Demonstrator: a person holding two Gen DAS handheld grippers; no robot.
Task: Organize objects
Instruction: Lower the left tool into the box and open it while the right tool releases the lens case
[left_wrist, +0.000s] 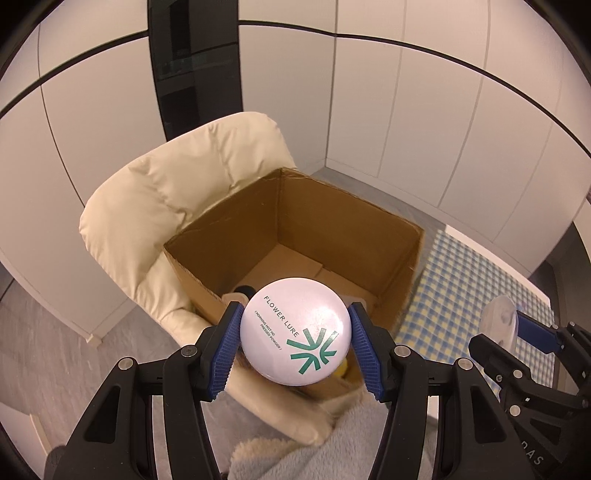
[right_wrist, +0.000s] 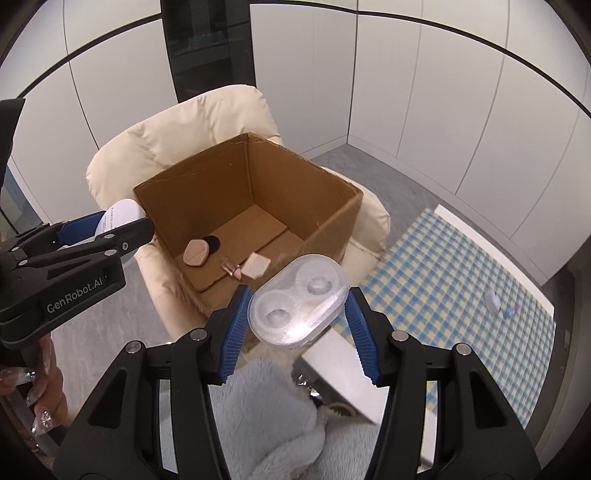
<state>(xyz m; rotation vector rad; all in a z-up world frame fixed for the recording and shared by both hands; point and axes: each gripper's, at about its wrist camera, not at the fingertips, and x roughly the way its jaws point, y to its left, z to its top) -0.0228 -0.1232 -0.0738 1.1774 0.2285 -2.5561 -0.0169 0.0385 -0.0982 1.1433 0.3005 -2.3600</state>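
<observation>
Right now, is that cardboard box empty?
No. The open cardboard box already holds a few small items on its floor, including a beige compact and a small block.

Two hand-held grippers, both clamped on loads, angled downward

Left gripper (left_wrist: 295, 341): black frame, ribbed blue pads (left_wrist: 225, 350) pressed against opposite sides of a round white compact (left_wrist: 295, 332); jaws part-spread, pointing steeply down. Right gripper (right_wrist: 297, 314): same build, blue pads (right_wrist: 360, 332) gripping a clear oval case (right_wrist: 297, 299) at its two ends; jaws part-spread, pointing steeply down. In the right wrist view a hand (right_wrist: 44, 384) with long decorated nails grasps the left gripper's handle. The two grippers sit side by side, well apart.
</observation>
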